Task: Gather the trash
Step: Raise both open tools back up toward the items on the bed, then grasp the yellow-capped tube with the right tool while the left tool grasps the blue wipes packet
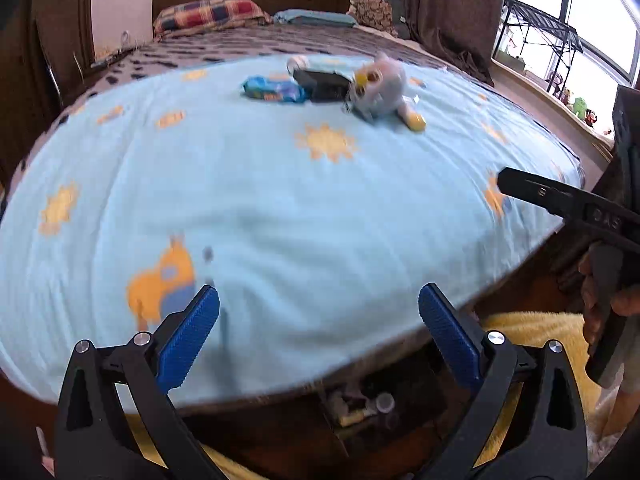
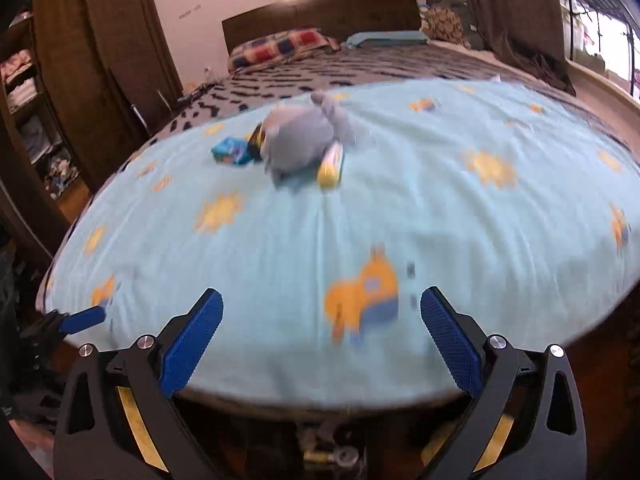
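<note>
Both tongs, left gripper (image 1: 319, 312) and right gripper (image 2: 321, 316), gape empty over the blue blanket (image 1: 280, 200), so the blue wrapper (image 1: 274, 90) beside the plush toy (image 1: 378, 86) remains uncollected.

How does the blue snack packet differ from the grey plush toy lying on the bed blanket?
The blue snack packet is a flat, glossy wrapper in bright blue with yellow print; the grey plush toy is a rounded, soft, matte lump. The packet is much smaller and lies low on the blanket, while the toy bulges well above it. From the left wrist view, the packet lies left of a dark object and the toy right of it. Both rest on the light blue blanket.
</note>
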### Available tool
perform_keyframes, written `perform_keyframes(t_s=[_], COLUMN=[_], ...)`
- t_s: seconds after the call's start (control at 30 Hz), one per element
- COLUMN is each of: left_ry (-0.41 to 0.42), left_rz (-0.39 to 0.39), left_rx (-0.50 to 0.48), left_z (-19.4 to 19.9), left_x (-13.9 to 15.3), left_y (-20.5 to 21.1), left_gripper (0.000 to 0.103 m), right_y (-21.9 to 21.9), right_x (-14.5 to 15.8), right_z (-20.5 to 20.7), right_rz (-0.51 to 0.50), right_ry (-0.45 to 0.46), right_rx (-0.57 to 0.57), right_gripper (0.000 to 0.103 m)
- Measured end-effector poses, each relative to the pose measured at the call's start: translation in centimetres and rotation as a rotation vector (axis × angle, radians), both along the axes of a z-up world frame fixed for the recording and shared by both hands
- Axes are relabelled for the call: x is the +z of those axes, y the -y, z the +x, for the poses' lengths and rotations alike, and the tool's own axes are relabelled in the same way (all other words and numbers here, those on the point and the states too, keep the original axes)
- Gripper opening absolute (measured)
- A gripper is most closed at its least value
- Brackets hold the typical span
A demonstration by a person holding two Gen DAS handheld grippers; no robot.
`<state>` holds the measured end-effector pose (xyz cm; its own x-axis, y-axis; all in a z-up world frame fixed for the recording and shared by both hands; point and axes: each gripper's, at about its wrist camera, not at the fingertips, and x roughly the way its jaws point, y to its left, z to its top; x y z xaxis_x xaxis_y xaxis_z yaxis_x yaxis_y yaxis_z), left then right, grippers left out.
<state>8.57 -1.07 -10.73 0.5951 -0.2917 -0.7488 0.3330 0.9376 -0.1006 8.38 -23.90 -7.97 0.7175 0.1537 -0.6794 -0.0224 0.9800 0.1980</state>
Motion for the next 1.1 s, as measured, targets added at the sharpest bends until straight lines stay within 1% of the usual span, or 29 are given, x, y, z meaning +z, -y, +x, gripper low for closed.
perform_keyframes(t_s=[0.1, 0.17, 0.2, 0.27, 0.3, 0.33, 0.37, 0.43, 0.5, 0.57, 0.63, 0.77, 0.87, 0.97, 1.1], left_ry=[0.006, 0.003, 0.003, 0.010, 0.012, 0.012, 0.012, 0.007, -0.005, -0.026, -0.046, -0.064, -0.075, -0.075, -0.030], left_rz=[-0.010, -0.014, -0.012, 0.006, 0.010, 0.016, 0.019, 0.020, 0.021, 0.022, 0.023, 0.042, 0.039, -0.004, -0.003], left_rx=[0.005, 0.018, 0.023, 0.038, 0.041, 0.048, 0.053, 0.059, 0.065, 0.069, 0.072, 0.073, 0.081, 0.109, 0.133], left_z=[2.0, 3.8, 4.5, 6.5, 7.2, 8.3, 9.0, 11.0, 12.9, 15.0, 16.6, 19.8, 21.6, 23.2, 25.0], left_x=[0.7, 1.0, 1.0, 1.0, 1.1, 1.1, 1.1, 0.9, 0.6, 0.1, -0.2, -0.7, -1.0, -0.5, 1.1], left_y=[-0.2, -0.3, -0.3, -0.3, -0.3, -0.3, -0.3, -0.2, -0.1, 0.2, 0.5, 1.3, 1.6, 1.2, 1.0], left_gripper=[0.095, 0.095, 0.095, 0.095, 0.095, 0.095, 0.095, 0.095, 0.094, 0.090, 0.088, 0.088, 0.088, 0.088, 0.088], right_y=[-0.1, -0.4, -0.4, -0.5, -0.5, -0.4, -0.5, -0.5, -0.5, -0.8, -1.0, -1.2, -1.2, -1.0, -1.2], right_x=[-0.1, -0.5, -0.7, -1.3, -1.5, -1.7, -1.8, -1.9, -2.0, -2.1, -2.3, -2.8, -3.0, -3.3, -3.4], right_z=[2.9, 4.8, 5.6, 7.3, 7.8, 8.6, 8.9, 10.1, 10.8, 11.6, 12.4, 13.4, 13.9, 14.0, 14.0], right_rz=[-0.006, -0.005, -0.006, -0.023, -0.027, -0.033, -0.038, -0.042, -0.047, -0.060, -0.066, -0.083, -0.080, -0.070, -0.081], right_ry=[-0.009, -0.027, -0.032, -0.051, -0.058, -0.061, -0.062, -0.069, -0.075, -0.077, -0.082, -0.082, -0.076, -0.072, -0.065], right_rx=[-0.002, 0.007, 0.009, 0.008, 0.008, 0.006, 0.006, 0.009, 0.015, 0.020, 0.025, 0.030, 0.037, 0.043, 0.047], right_gripper=[0.098, 0.085, 0.081, 0.064, 0.060, 0.053, 0.047, 0.043, 0.041, 0.038, 0.037, 0.037, 0.037, 0.037, 0.037])
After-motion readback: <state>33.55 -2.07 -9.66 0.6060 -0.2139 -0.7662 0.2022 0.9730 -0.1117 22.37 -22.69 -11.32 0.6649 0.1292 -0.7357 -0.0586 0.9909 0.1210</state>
